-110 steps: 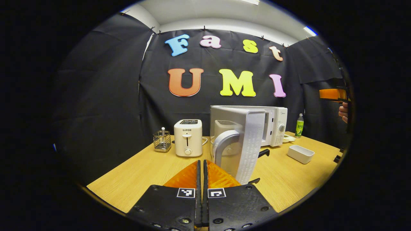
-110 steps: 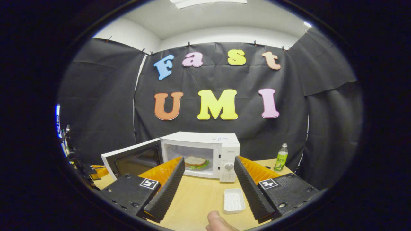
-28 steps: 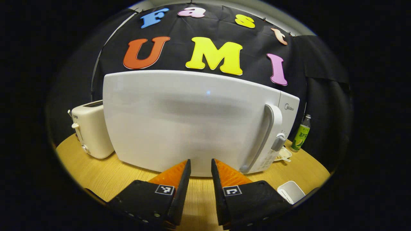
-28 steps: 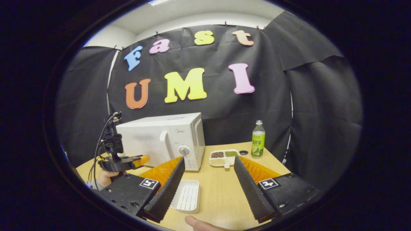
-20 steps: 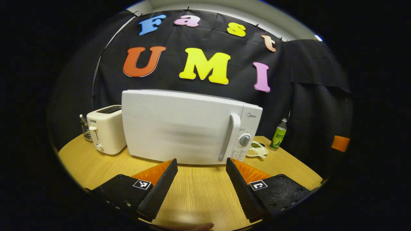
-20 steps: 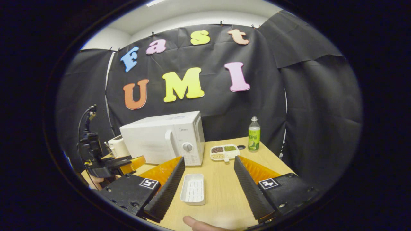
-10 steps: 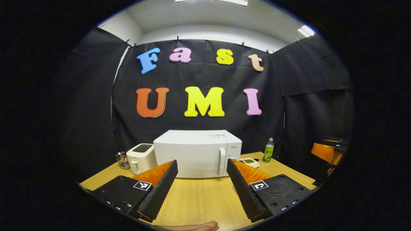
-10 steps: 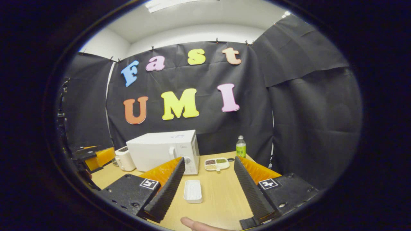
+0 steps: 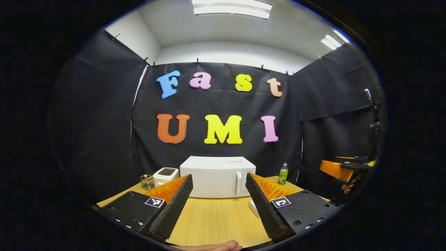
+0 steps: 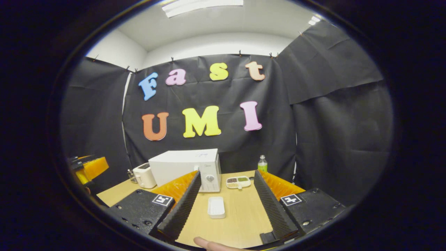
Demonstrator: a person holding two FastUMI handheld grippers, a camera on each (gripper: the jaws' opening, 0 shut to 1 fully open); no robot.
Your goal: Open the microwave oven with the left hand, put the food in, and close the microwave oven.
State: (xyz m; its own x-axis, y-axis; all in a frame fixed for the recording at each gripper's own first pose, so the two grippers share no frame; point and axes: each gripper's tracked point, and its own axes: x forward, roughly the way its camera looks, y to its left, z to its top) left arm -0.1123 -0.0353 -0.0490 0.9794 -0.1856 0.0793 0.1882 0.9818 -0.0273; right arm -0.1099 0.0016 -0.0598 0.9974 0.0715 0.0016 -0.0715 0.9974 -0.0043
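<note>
The left tongs (image 9: 217,195) are spread wide with nothing between their fingers, held above the near part of the desk (image 9: 212,219) and well back from the microwave oven (image 9: 217,176). The right tongs (image 10: 226,197) stand just as wide and hold nothing either; in the left gripper view they show far off at the right edge, with a hand (image 9: 347,188) under them.

The microwave oven sits at the back of the desk against the black wall, its door shut and its handle (image 9: 238,183) upright near the door's right side. In the right gripper view its dial (image 10: 209,178) faces forward on the control panel. Whatever food is inside cannot be seen through the closed door.

Just left of the oven stands a white toaster (image 9: 166,175), and beyond that a small wire holder (image 9: 147,181). To the oven's right lies a divided snack dish (image 10: 238,181), with a green bottle (image 10: 262,163) upright behind it. Nearer the camera, an empty white tray (image 10: 216,207) lies on the desk between the right tongs' fingers in that view, apart from both.
</note>
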